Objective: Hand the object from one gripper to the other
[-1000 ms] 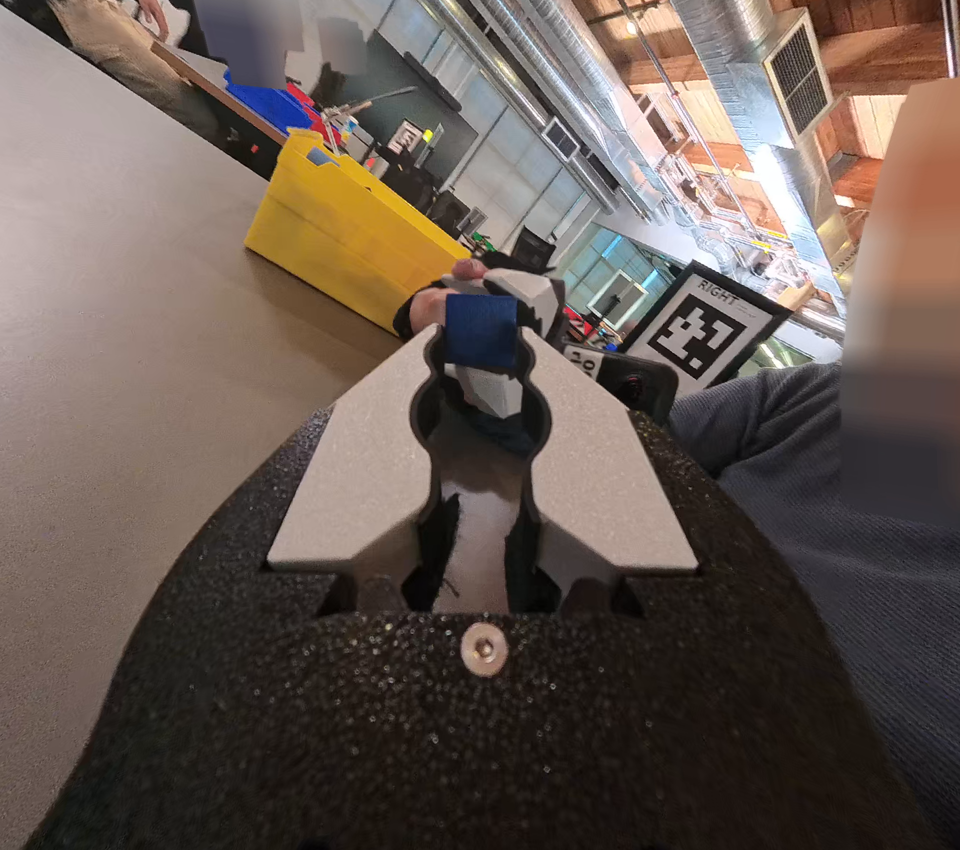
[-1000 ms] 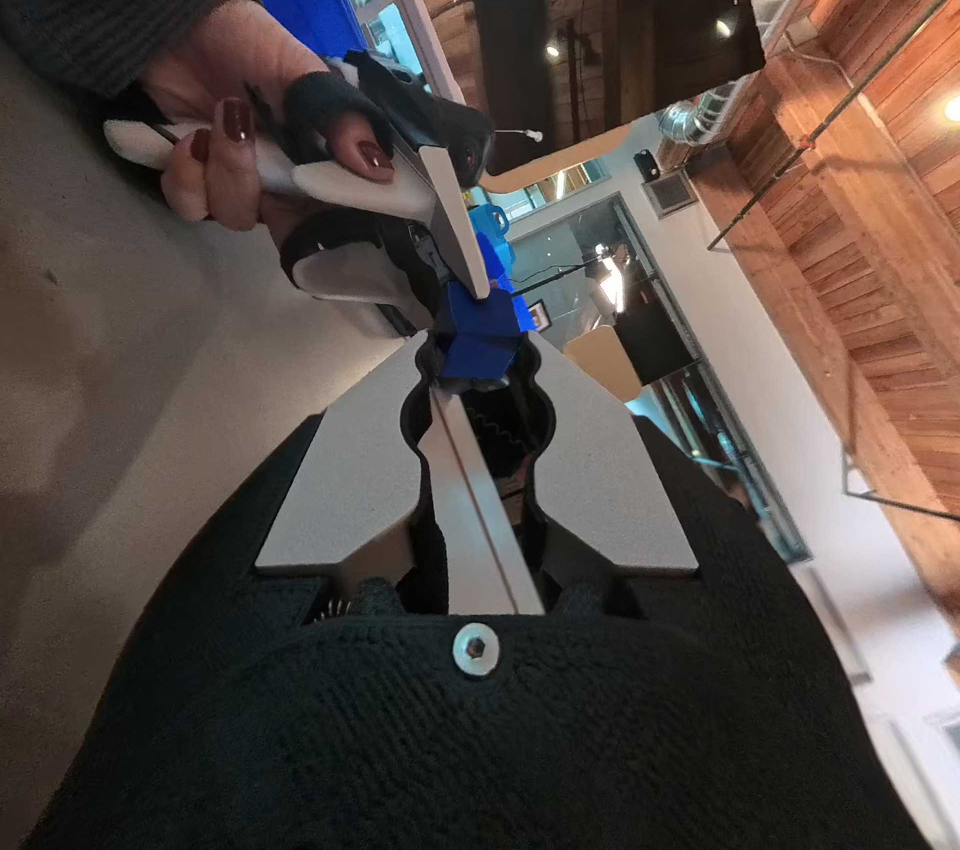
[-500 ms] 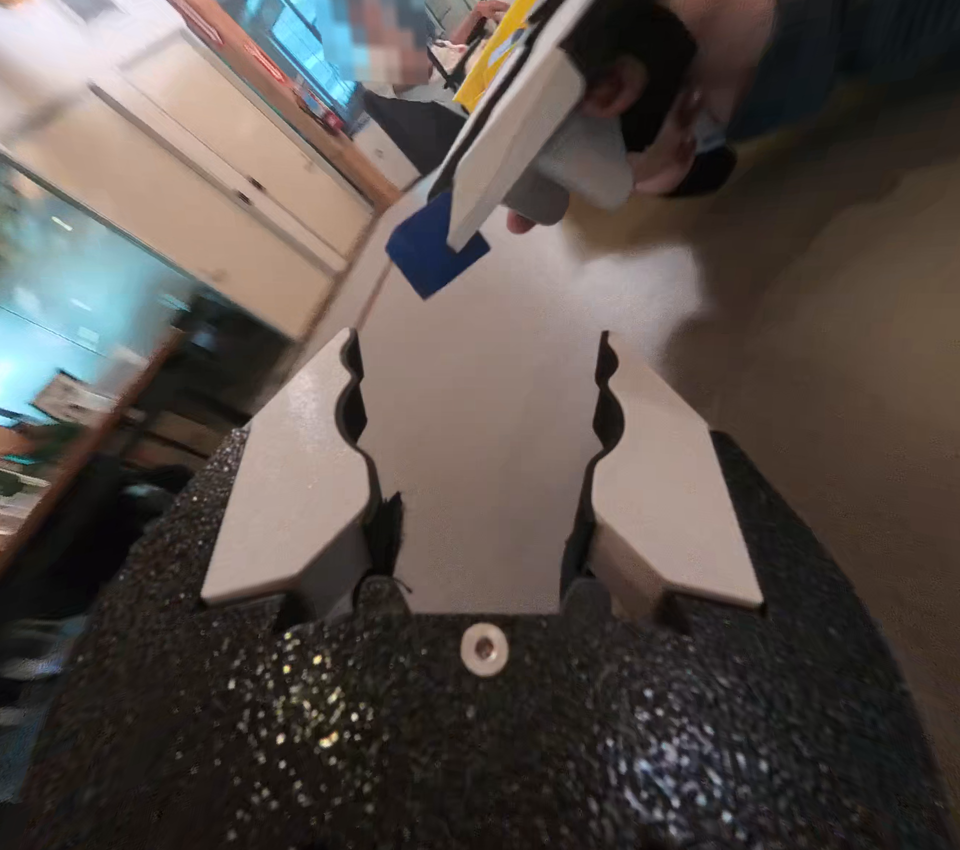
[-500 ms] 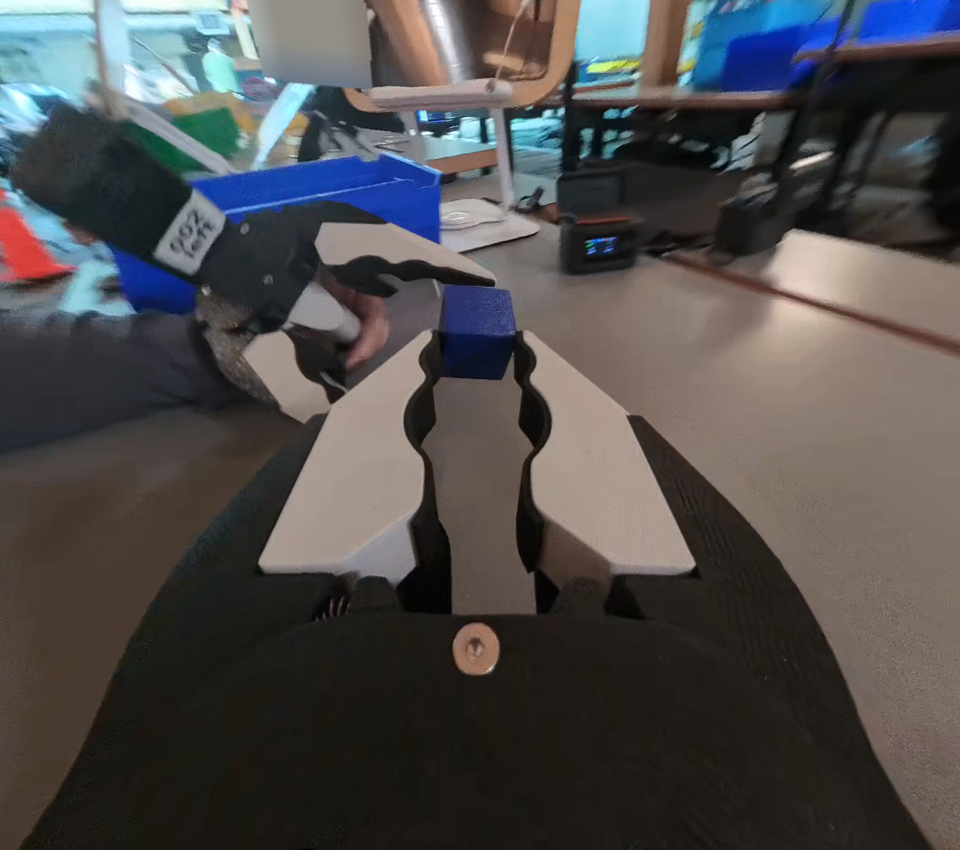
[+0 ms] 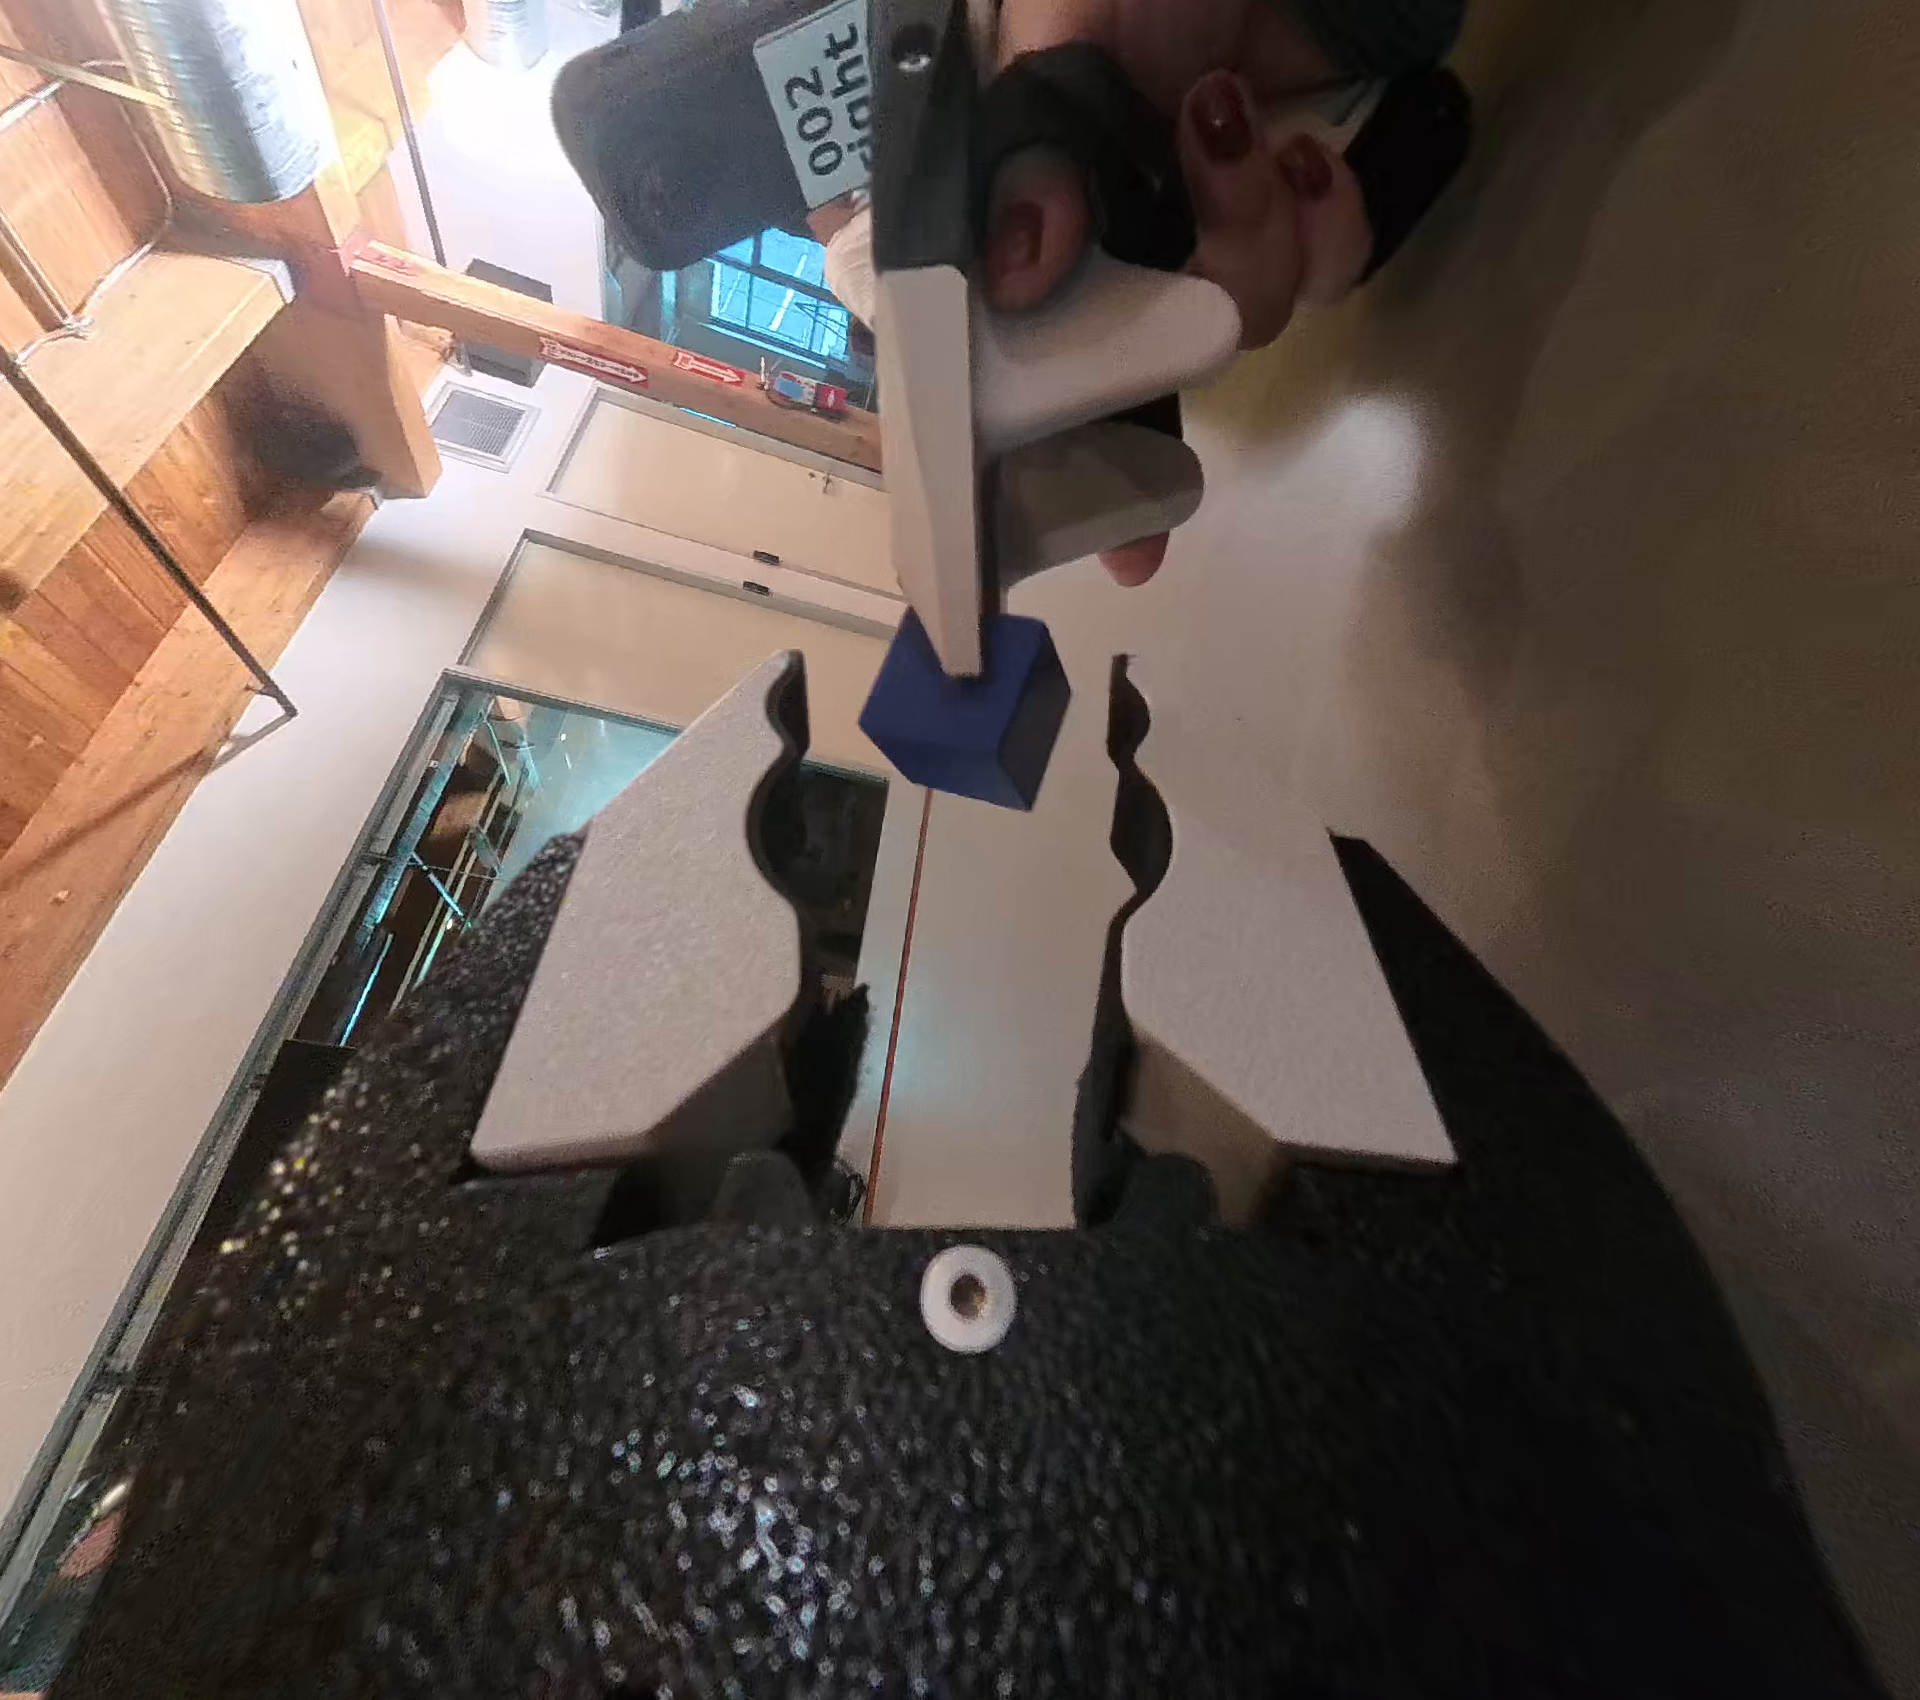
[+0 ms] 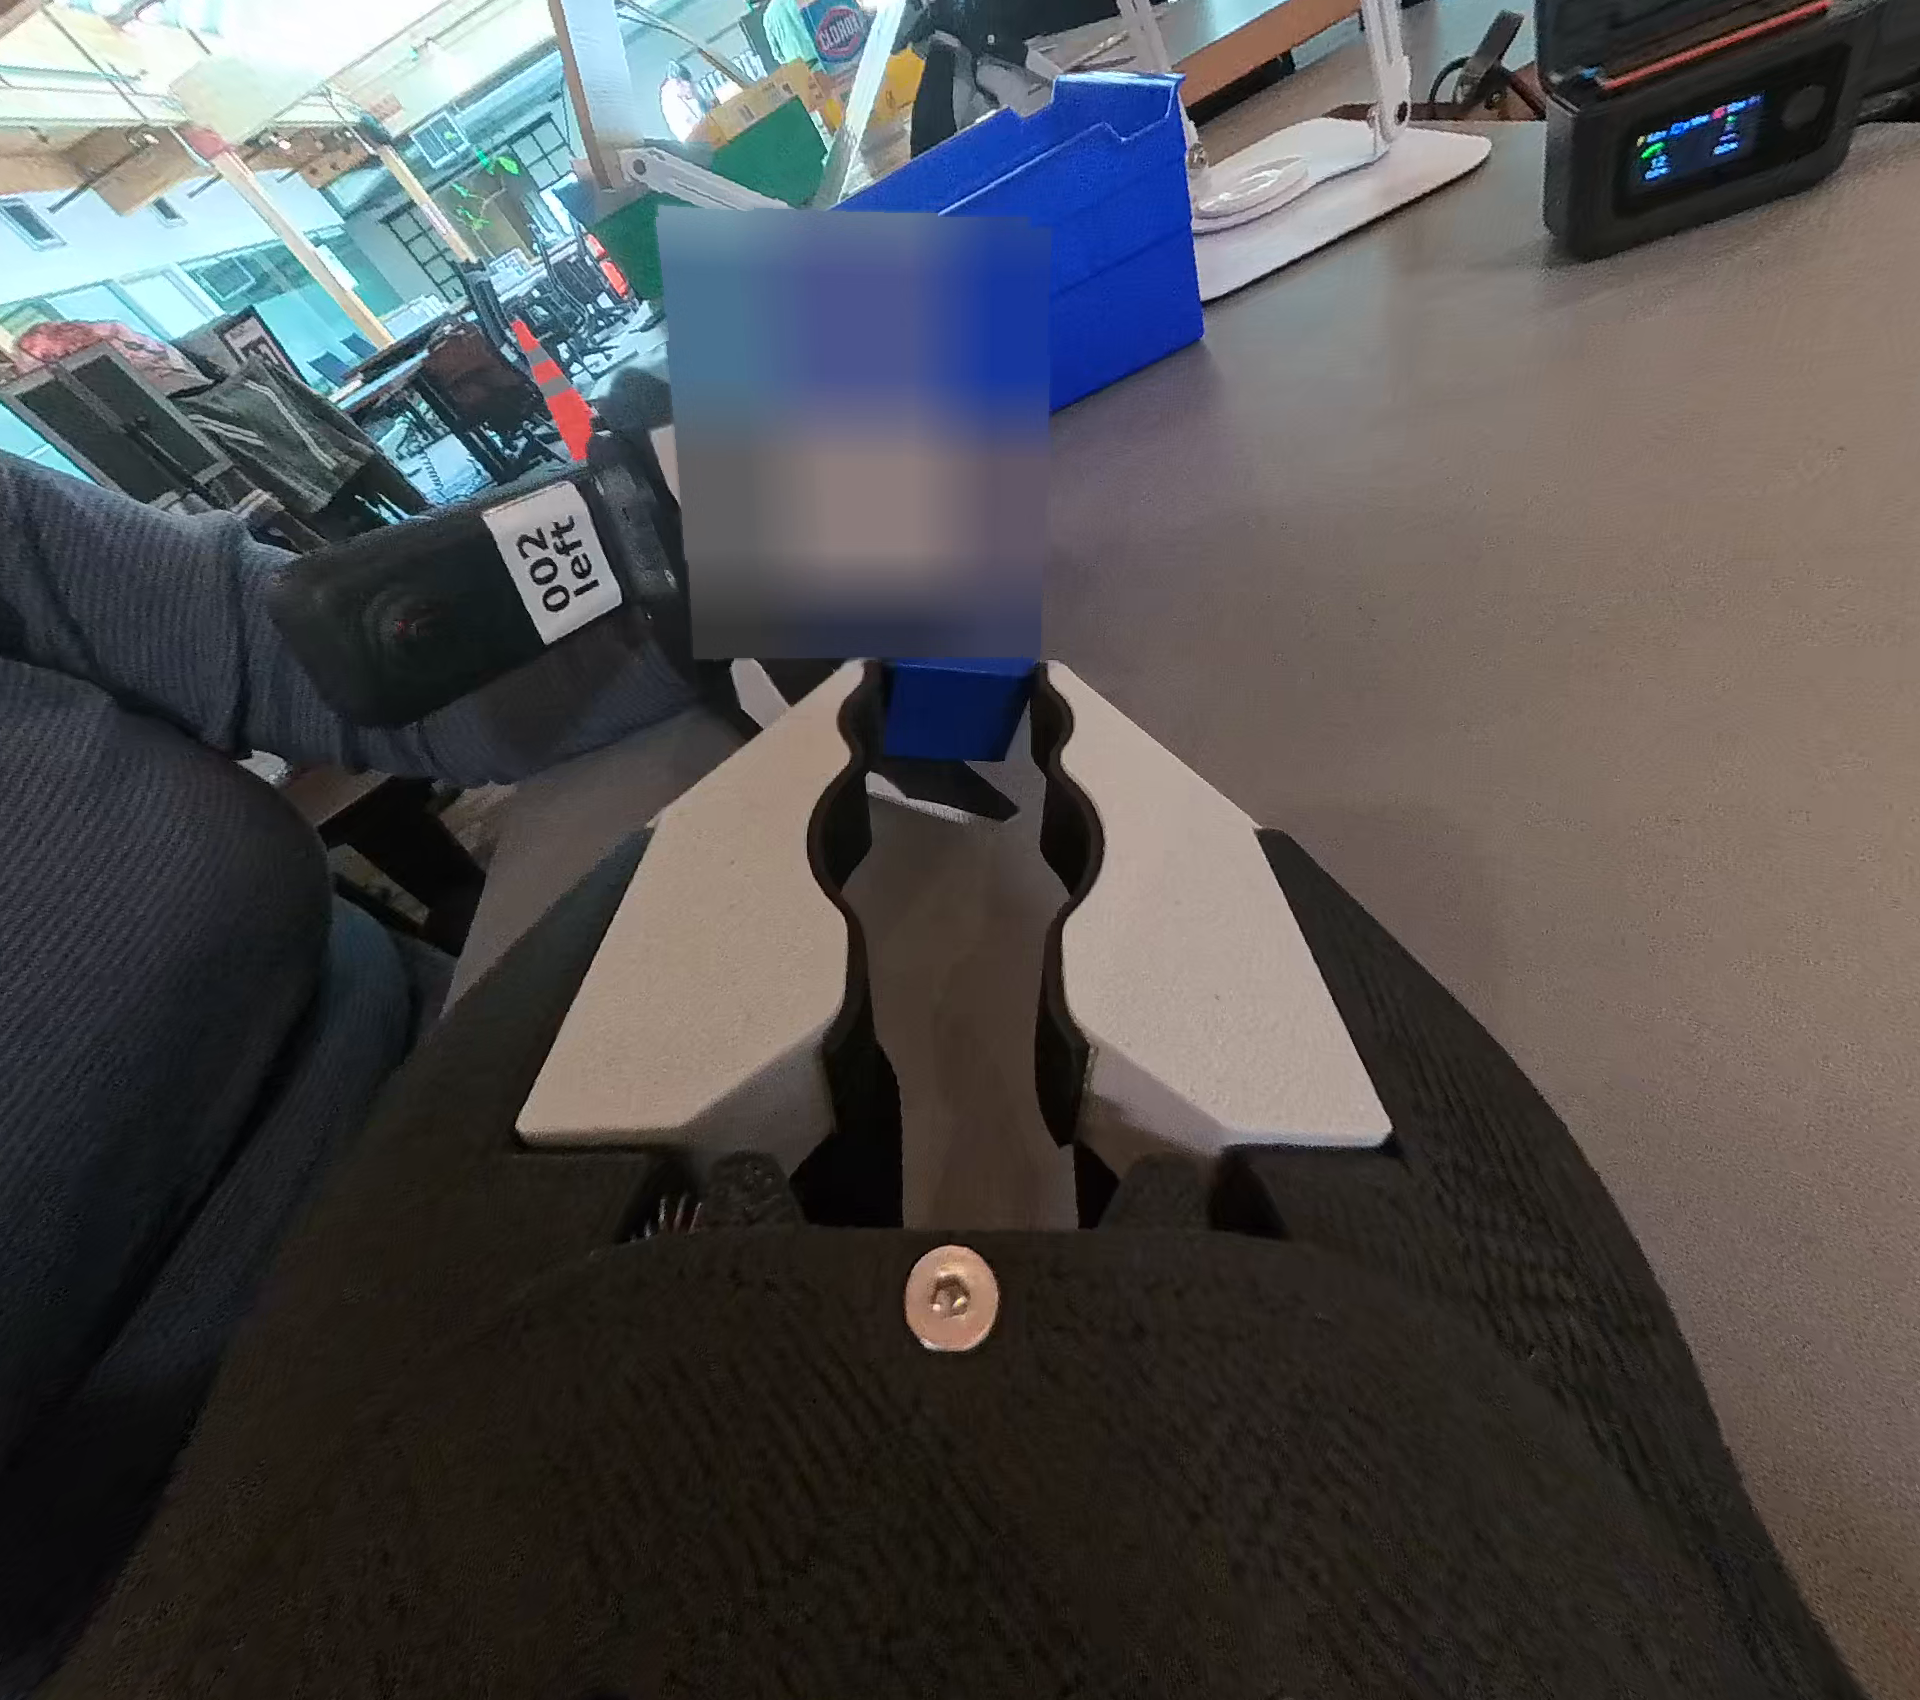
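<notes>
Your right hand-held gripper pinches the blue cube only at its fingertips; your left hand-held gripper gapes empty just before it, above the worktop. Bump it off-centre and the cube twists free.

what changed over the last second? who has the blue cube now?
A second ago both grippers were shut on the blue cube. The left gripper then let go and opened, backing off briefly; now the cube sits at its open fingertips again, not clamped. The right gripper stayed shut on the cube throughout, and the cube stayed off the table.
</notes>
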A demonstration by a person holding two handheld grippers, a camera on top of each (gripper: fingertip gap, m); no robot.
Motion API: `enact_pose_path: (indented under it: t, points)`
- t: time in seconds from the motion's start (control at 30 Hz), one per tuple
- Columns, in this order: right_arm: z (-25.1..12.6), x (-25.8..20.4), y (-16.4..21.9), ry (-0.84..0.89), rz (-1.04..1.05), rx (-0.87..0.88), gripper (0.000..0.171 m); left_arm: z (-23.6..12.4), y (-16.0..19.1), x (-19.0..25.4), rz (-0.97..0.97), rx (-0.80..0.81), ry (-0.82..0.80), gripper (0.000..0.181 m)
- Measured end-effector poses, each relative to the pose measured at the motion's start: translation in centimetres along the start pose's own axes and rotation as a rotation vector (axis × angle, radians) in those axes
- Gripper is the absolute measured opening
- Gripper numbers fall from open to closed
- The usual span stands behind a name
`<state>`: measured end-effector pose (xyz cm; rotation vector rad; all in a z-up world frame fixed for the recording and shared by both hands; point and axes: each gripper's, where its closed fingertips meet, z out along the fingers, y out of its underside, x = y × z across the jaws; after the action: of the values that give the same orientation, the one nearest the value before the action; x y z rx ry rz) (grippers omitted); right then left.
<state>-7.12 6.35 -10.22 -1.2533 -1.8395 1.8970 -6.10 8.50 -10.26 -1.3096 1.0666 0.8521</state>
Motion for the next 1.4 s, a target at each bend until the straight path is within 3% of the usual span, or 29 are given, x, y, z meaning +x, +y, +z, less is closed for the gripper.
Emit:
enact_pose_path:
  t: [0.1, 0.27, 0.4, 0.53, 0.73, 0.9, 1.17, 1.3, 1.4]
  points:
    - [-0.1, -0.2, 0.1, -0.014, 0.004, -0.004, 0.027, 0.0, 0.1, 0.2, 0.022, -0.002, 0.003, 0.038]
    - [0.0, 0.9, -0.9, 0.063, -0.041, 0.066, 0.028, 0.5, 1.3, -0.4, -0.142, -0.076, 0.017, 0.036]
    - [-1.1, 2.1, -3.2, 0.255, -0.259, 0.188, 0.058, 0.7, 2.2, -1.0, -0.510, -0.047, 0.070, 0.036]
    - [-1.9, 2.2, -4.8, 0.476, -0.631, 0.212, 0.070, 0.5, 1.8, -2.5, -0.989, 0.116, 0.149, 0.036]
    - [-1.6, 1.6, -5.2, 0.628, -0.957, 0.156, 0.068, -0.3, 2.0, -5.6, -1.399, 0.343, 0.136, 0.035]
    - [0.5, 0.0, -5.5, 0.722, -1.242, 0.138, 0.063, -0.7, 1.1, -7.0, -1.734, 0.567, 0.232, 0.035]
    - [0.8, -1.2, -6.3, 0.802, -1.389, 0.153, 0.039, -0.6, -0.9, -6.8, -1.966, 0.732, 0.412, 0.034]
    - [0.5, -0.7, -6.4, 0.785, -1.297, 0.156, 0.026, -0.6, -0.4, -6.7, -1.948, 0.727, 0.390, 0.033]
    - [-0.5, -0.5, -7.3, 0.721, -1.074, 0.242, 0.025, -1.0, 0.3, -6.9, -1.747, 0.647, 0.254, 0.066]
